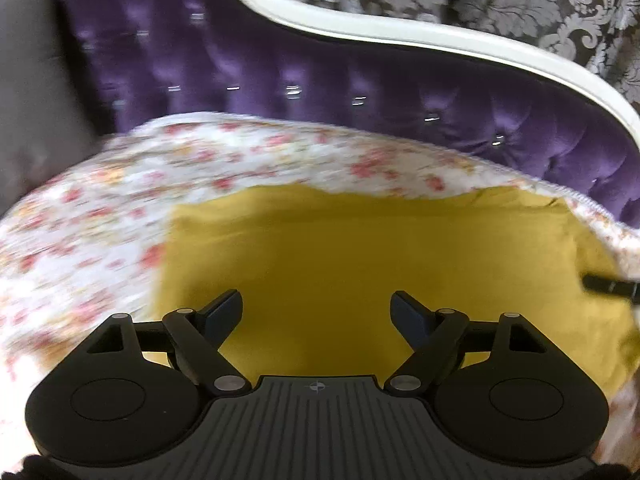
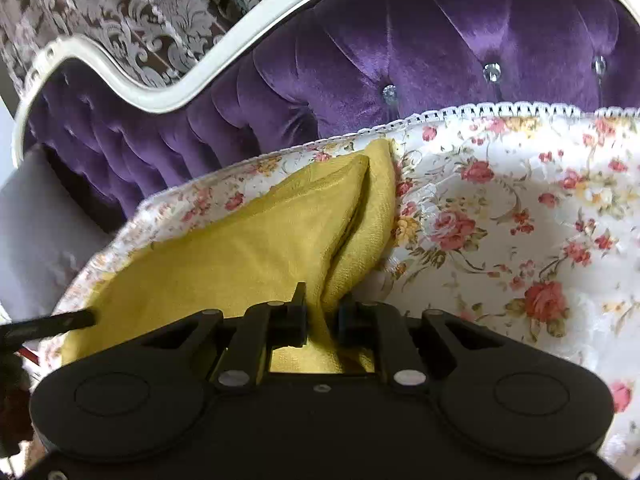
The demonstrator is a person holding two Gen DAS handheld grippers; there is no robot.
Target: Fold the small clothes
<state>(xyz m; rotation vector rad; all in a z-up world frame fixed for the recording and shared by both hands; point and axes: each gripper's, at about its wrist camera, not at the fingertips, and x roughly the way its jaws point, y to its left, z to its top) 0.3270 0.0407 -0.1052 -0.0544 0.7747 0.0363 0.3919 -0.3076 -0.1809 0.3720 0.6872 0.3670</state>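
The left claw [image 1: 316, 312] points forward and downward, its two dark fingers [image 1: 224, 314] spread well apart with nothing between them and nothing touching the pads. The right claw [image 2: 322, 314] also tilts downward, its fingers [image 2: 294, 314] drawn close together and pinching a fold of yellow cloth [image 2: 224, 256]. The right claw's tip shows at the far right edge of the left wrist view.

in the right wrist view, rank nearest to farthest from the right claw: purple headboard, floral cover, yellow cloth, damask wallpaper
1. yellow cloth, pinched in the right claw
2. floral cover, under and right of it
3. purple headboard, behind the cover
4. damask wallpaper, top left, beyond the headboard
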